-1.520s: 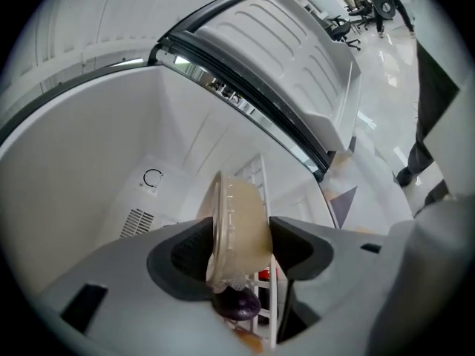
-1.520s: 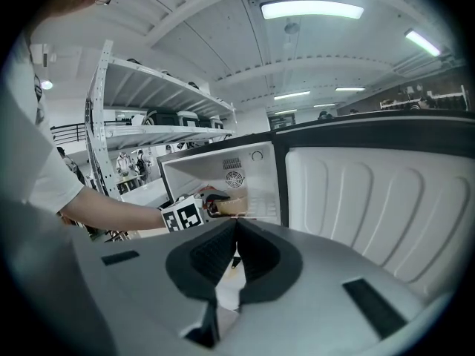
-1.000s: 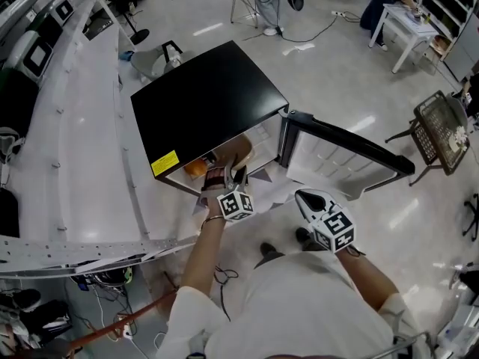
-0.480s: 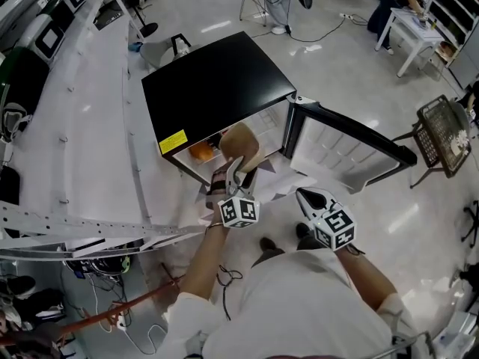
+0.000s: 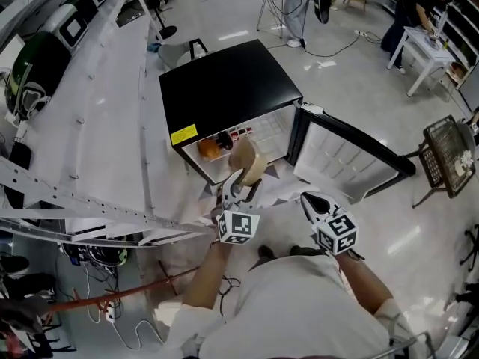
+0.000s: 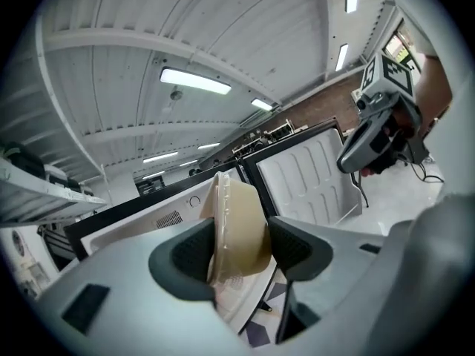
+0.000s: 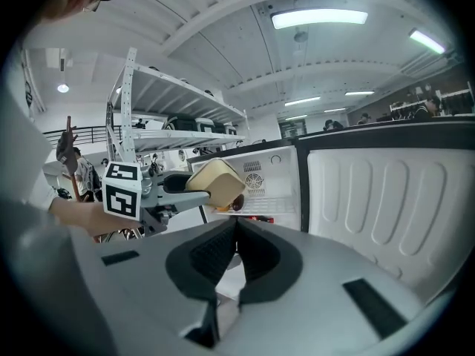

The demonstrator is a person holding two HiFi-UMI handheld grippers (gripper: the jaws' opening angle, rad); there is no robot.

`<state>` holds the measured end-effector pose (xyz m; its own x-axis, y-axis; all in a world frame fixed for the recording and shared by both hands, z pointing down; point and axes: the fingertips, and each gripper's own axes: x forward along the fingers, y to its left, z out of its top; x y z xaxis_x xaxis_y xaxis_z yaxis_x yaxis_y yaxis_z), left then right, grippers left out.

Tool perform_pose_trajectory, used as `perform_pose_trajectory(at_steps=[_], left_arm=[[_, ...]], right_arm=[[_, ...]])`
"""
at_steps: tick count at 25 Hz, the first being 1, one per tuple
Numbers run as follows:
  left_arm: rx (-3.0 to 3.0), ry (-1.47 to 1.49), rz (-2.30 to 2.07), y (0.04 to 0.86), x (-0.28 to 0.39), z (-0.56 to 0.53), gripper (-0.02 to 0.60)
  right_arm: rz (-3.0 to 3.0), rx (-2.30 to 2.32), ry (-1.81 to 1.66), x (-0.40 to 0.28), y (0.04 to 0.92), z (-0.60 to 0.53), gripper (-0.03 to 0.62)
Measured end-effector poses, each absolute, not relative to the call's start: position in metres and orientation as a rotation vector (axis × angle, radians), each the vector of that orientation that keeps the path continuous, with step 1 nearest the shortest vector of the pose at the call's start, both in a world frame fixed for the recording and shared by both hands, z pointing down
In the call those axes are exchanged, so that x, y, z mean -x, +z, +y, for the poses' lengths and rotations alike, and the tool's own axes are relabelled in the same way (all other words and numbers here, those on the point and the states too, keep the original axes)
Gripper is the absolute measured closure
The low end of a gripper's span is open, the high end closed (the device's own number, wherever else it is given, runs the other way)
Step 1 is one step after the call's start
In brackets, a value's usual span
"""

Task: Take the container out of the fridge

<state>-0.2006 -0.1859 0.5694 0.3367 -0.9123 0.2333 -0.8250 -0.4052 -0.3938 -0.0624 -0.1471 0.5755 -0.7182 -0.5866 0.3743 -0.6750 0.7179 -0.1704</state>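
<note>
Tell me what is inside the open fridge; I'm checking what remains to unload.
In the fridge: an orange item and, beside it, small red items. Its black top hides the rest from above. The beige container is already out, held by the left gripper.

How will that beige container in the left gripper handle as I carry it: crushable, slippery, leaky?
The container looks thin-walled and light, so it may flex if the left gripper squeezes harder. Its smooth, tapered sides sit between the fingers, so it could probably slip. It is held on edge, rim sideways; any contents might shift or leak.
</note>
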Motion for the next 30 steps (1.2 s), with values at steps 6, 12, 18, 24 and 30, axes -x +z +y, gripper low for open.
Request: perform_pose_trajectory(at_steps=[6,12,18,24,30], left_arm=[[2.461,-0.452,1.796,0.548,0.199,-0.157,0.354],[2.479,-0.304,1.977,0.534,0.196,-0.125,0.354],[2.451,-0.198,2.135,0.526,0.195,-0.092,0.356],[2.445,-0.139,2.206,0.526,0.197,-0.058,0.356],[2.399,-0.079,2.282,0.524,0.207,-0.037,0.356]], right_arm=[[-2.672,-0.936,0.404,0.049,0.566,-0.151,0.588],[-2.714,-0.874,0.338,0.035,0.554,-0.151,0.588],[-2.774,-0.829,0.318,0.027,0.540,-0.155,0.588],[-2.821,-0.789,0.282,0.032,0.529,-0.155,0.588],[-2.841,-0.746,0.253,0.040,0.521,-0.154,0.588]])
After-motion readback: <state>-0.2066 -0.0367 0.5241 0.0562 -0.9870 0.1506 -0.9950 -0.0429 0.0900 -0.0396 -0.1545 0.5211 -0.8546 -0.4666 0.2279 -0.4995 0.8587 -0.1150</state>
